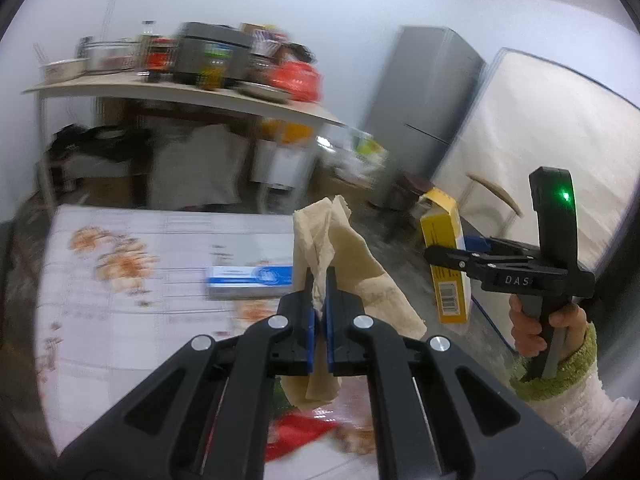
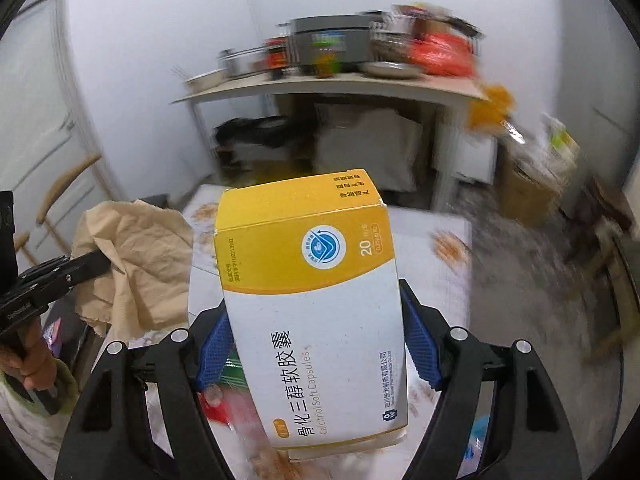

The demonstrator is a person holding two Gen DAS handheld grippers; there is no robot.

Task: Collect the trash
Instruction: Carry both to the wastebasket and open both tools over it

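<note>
Left gripper (image 1: 320,300) closed on crumpled beige paper (image 1: 340,248), pinched low between the blue pads (image 1: 308,320), most of the sheet standing free above the jaws. Right gripper (image 2: 312,344) clamped across yellow-and-white medicine box (image 2: 312,300), pads on its two long sides, box upright and tilted slightly. Both items held clear above table (image 1: 120,280) with patterned cloth. Blue-and-white carton (image 1: 250,278) remaining flat on the table; red wrapper (image 1: 296,432) below the left gripper, possibly more trash, though heavily blurred. No bin or bag visible in either view; drop point undetermined.

Recommended handling: steady squeeze on both triggers during transport, paper grip being shallow and liable to slip. Box kept level to avoid pivoting between pads. Release only once directly over the receptacle, one gripper at a time. Return afterwards for the carton.
</note>
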